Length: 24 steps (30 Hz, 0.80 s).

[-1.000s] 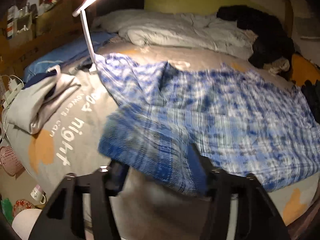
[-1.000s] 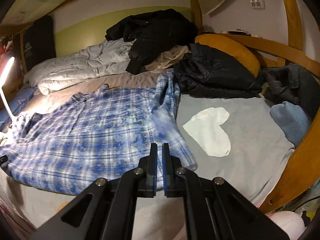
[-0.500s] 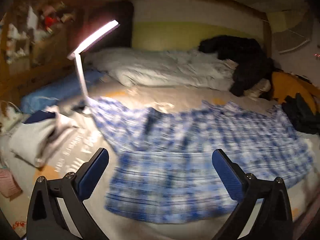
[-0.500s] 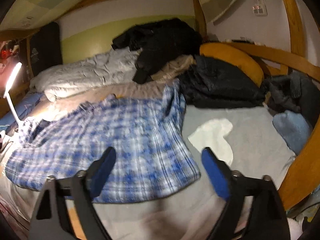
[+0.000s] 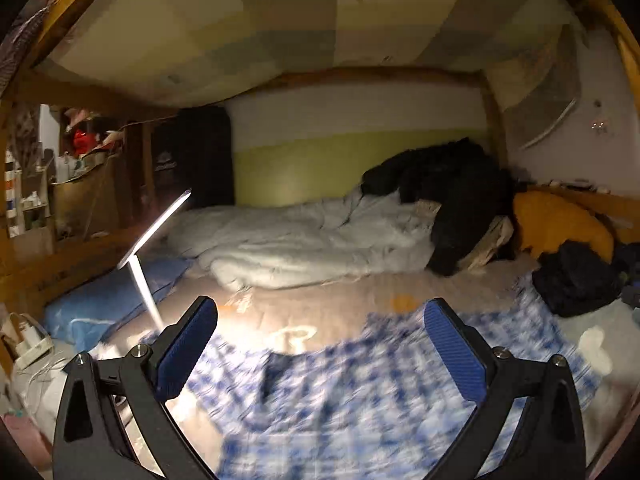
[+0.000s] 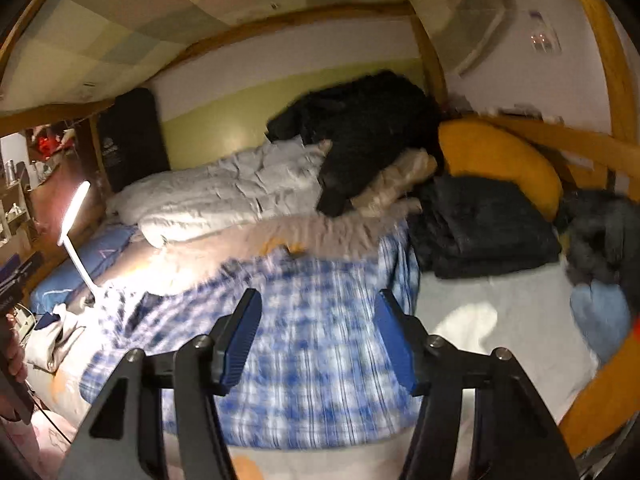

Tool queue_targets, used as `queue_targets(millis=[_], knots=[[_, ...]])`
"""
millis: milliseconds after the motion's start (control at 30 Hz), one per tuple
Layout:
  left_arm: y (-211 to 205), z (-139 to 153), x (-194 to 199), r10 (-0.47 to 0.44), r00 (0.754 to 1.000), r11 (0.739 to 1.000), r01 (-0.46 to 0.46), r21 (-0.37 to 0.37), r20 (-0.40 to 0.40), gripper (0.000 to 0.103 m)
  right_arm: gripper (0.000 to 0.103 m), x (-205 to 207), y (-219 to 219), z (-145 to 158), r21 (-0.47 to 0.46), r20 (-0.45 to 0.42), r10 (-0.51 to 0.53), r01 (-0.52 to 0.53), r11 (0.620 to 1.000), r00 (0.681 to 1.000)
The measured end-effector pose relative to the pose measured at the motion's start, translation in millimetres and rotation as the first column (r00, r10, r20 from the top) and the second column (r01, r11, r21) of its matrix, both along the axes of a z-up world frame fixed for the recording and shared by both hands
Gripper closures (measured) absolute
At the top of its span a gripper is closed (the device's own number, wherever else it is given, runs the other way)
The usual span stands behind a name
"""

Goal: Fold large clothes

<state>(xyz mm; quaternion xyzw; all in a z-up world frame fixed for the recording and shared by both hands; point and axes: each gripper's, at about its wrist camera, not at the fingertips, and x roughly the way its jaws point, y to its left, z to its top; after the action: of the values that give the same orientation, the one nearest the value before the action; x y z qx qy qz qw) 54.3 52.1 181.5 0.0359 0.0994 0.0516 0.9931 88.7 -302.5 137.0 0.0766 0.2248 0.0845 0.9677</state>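
1. The blue plaid shirt (image 5: 372, 392) lies spread flat across the bed (image 5: 360, 292), below and just ahead of both claws. Both views are blurred, so its fine creases cannot be made out.
2. The left gripper (image 5: 320, 344) is spread wide, its blue pads (image 5: 184, 344) far apart and pinching nothing; the shirt sits beneath the gap.
3. The right gripper (image 6: 318, 336) is likewise spread, holding nothing, with the cloth's nearer edge under and between its fingers.
4. The shirt looks like thin woven cotton: light, limp, not slippery, not fragile. I judge it will sag and drag once lifted, and a pinch of one layer may pull the layer below along.
5. Best holds, as I see it, are the hem corners nearest each claw, or the side edge to the right of the right claw, beside the dark folded clothes (image 6: 480, 228).
6. To the left of the left claw stands a lit desk lamp (image 5: 156, 240), close to the shirt's far-left corner; a swung sleeve could catch it.
7. Beyond both claws lie a white quilt (image 5: 312, 240) and a black coat (image 5: 452, 196), well clear of the shirt.
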Motion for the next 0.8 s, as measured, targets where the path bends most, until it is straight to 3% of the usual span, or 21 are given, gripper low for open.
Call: queue_targets(millis=[133, 267, 433, 567, 667, 800], knots=[[-4, 20, 11, 0.028, 0.998, 0.997, -0.024, -0.069, 0.058, 0.000, 0.046, 13, 5, 36, -0.024, 0.064, 0.001, 0.000, 1.000, 0.998], [-6, 30, 30, -0.050, 0.998, 0.997, 0.052, -0.066, 0.033, 0.000, 0.046, 20, 3, 68, 0.003, 0.124, 0.015, -0.016, 1.000, 0.992], [-6, 18, 50, -0.070, 0.997, 0.994, 0.072, -0.085, 0.022, 0.000, 0.044, 34, 9, 78, -0.073, 0.189, -0.041, 0.056, 0.996, 0.981], [-11, -9, 73, -0.074, 0.997, 0.994, 0.071, -0.081, -0.032, 0.000, 0.040, 77, 7, 46, -0.107, 0.138, -0.085, 0.100, 0.989, 0.987], [-10, -36, 99, -0.118, 0.988, 0.990, 0.109, -0.092, -0.101, 0.000, 0.040, 131, 1, -4, -0.191, 0.024, -0.162, 0.163, 0.968, 0.987], [-5, -76, 131, -0.117, 0.971, 0.989, 0.095, -0.112, -0.210, 0.000, 0.050, 190, -19, -56, -0.132, -0.147, -0.143, 0.123, 0.984, 0.979]])
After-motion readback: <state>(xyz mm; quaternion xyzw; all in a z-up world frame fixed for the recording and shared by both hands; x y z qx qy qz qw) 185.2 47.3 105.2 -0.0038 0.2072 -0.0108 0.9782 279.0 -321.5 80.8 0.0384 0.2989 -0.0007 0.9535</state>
